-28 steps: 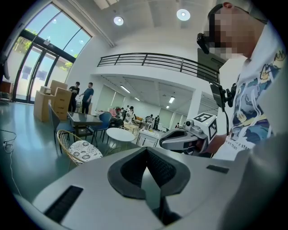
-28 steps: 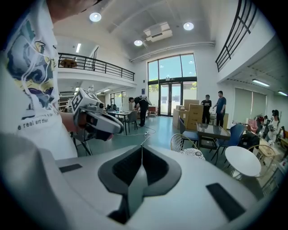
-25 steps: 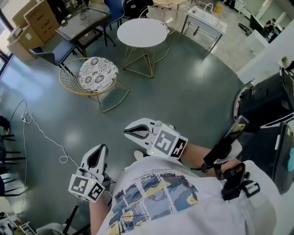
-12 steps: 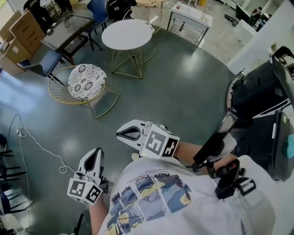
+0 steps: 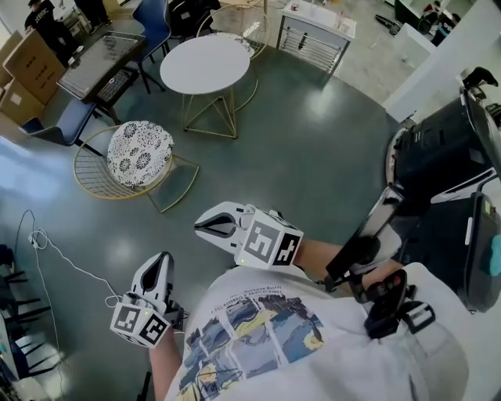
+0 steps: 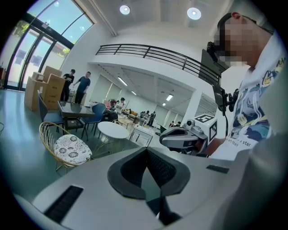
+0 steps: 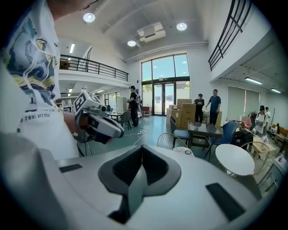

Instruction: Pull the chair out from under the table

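Open hall with a smooth grey-green floor [image 5: 297, 157], seen steeply from above. A broad bare stretch of floor lies between the person and the furniture. A round white desk [image 5: 205, 63] on a gold wire base stands at upper centre. The wire chair [image 5: 139, 153] with a patterned cushion stands just beside the desk's near-left edge. It is wholly clear of the top, and its runner frame projects toward the open floor. A second wire chair [image 5: 235, 22] stands close behind the desk's far edge. A dark desk [image 5: 98, 66] with a blue chair [image 5: 59, 125] at its near side borders the left of the room. A black machine [image 5: 442, 164] closes off the right. A white cable [image 5: 66, 254] trails over the floor at lower left. The left claw [image 5: 163, 258] and right claw [image 5: 200, 226] are held near the person's torso, well apart from both wire chairs. Each claw has its jaws pressed together with nothing between them.
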Demonstrator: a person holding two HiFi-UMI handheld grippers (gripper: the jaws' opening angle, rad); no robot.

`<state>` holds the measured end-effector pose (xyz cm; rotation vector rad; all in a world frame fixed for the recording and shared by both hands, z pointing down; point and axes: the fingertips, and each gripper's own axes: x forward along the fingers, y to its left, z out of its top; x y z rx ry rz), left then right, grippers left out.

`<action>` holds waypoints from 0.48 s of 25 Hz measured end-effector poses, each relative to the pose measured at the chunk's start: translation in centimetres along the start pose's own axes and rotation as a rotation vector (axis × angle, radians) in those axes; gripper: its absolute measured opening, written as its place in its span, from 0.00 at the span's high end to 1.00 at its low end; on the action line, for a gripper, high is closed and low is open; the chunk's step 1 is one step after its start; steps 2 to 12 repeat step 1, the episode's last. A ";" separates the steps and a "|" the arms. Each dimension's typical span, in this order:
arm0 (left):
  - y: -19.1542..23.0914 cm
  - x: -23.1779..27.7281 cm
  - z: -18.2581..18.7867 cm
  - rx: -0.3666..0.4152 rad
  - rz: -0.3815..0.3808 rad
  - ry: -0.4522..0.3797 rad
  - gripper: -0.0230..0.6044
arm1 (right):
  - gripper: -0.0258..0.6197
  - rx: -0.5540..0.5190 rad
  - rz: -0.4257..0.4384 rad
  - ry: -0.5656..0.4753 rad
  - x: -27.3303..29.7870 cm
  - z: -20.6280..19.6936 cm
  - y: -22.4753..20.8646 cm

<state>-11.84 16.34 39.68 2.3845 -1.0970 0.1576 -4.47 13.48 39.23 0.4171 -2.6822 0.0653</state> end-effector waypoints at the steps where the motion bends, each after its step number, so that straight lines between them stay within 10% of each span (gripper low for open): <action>1: 0.2 0.9 0.3 0.000 -0.003 0.002 0.95 | 0.94 0.001 -0.004 -0.002 -0.1 -0.2 -0.9; 12: 0.2 0.9 0.3 0.000 -0.003 0.002 0.95 | 0.94 0.001 -0.004 -0.002 -0.1 -0.2 -0.9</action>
